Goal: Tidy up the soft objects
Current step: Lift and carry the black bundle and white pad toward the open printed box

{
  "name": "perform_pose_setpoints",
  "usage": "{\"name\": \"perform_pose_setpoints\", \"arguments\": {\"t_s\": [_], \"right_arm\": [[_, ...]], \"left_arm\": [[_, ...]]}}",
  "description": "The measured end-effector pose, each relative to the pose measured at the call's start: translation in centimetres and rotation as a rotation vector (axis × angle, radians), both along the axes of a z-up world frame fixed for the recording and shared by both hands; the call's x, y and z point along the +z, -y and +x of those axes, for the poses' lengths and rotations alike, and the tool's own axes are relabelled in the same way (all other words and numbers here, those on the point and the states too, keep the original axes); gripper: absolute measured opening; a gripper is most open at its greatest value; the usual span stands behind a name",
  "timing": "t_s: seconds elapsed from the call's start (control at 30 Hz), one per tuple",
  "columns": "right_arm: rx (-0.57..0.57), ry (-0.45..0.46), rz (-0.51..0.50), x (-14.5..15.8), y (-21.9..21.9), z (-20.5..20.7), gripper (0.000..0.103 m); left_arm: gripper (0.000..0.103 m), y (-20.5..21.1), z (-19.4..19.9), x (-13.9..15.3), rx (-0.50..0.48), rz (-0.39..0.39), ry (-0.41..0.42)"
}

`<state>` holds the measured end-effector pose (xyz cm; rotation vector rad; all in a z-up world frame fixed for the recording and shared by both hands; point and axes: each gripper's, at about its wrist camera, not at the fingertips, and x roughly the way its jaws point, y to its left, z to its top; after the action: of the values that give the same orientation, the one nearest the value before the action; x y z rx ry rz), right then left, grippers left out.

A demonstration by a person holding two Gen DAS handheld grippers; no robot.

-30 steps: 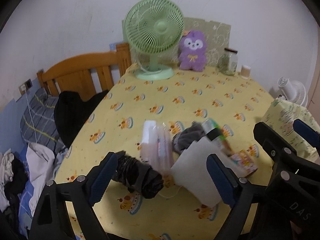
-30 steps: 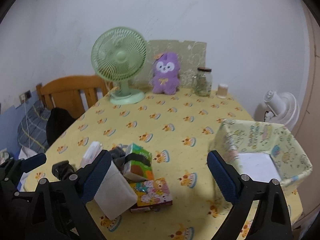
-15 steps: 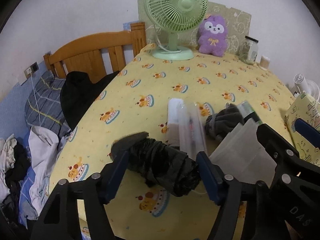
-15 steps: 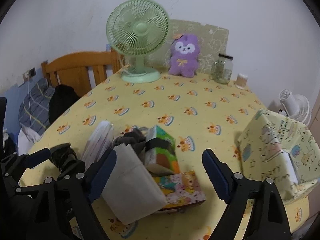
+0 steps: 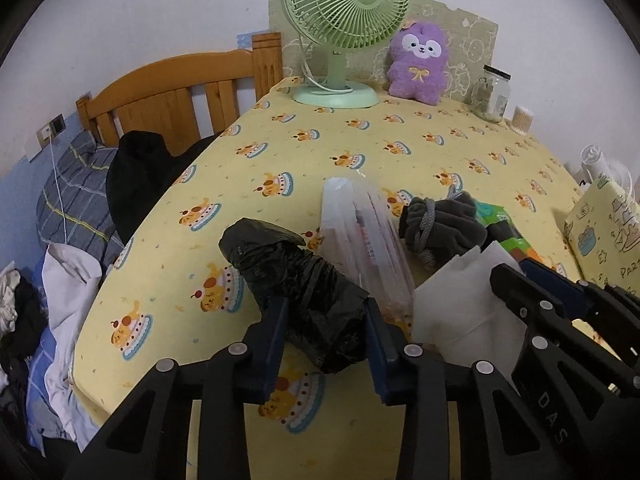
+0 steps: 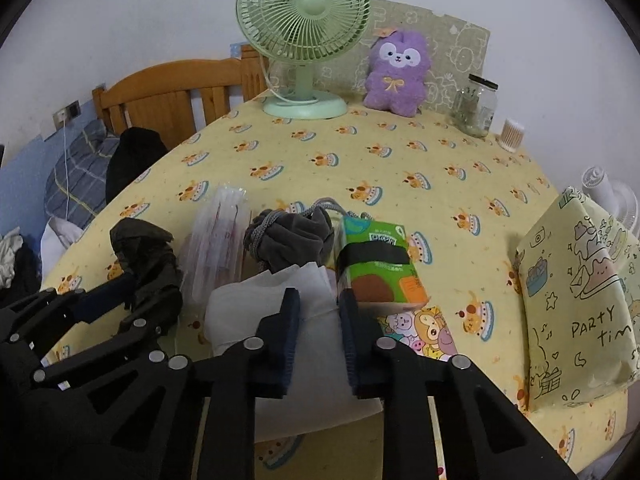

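The black plastic-bag roll (image 5: 304,288) lies at the near edge of the tabletop (image 5: 360,148), pinched between the pads of the left gripper (image 5: 324,336) — a grip across its middle, likely so it lifts level. Just beside it, the right gripper (image 6: 318,340) has closed on a white folded pouch (image 6: 276,308), bunching the fabric. Between and behind them sit a clear sleeve (image 5: 360,236), a grey drawstring bag (image 6: 292,240) and a green tissue pack (image 6: 376,264) — all clustered for sorting. To the right stands the patterned fabric bin (image 6: 576,304); its inside is hidden.
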<state>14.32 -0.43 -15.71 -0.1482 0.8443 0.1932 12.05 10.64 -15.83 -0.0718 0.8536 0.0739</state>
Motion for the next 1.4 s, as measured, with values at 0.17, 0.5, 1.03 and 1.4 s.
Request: {"name": "perform_pose_setpoints", "arguments": {"t_s": [0.17, 0.5, 1.03, 1.4], "right_arm": [[-0.009, 0.004, 0.019, 0.5, 0.6, 0.0, 0.018], [0.001, 0.07, 0.034, 3.5, 1.5, -0.6, 0.013], [-0.026, 0.208, 0.062, 8.8, 3.5, -1.8, 0.013], [-0.031, 0.254, 0.059, 11.4, 5.6, -2.4, 0.013]], "left_arm": [[0.036, 0.5, -0.3, 1.2, -0.008, 0.011, 0.034], [0.036, 1.5, -0.9, 4.0, -0.029, 0.039, 0.108], [0.036, 3.7, -1.9, 7.5, -0.084, 0.052, 0.198], [0.036, 7.0, -2.6, 9.9, -0.151, 0.073, 0.262]]}}
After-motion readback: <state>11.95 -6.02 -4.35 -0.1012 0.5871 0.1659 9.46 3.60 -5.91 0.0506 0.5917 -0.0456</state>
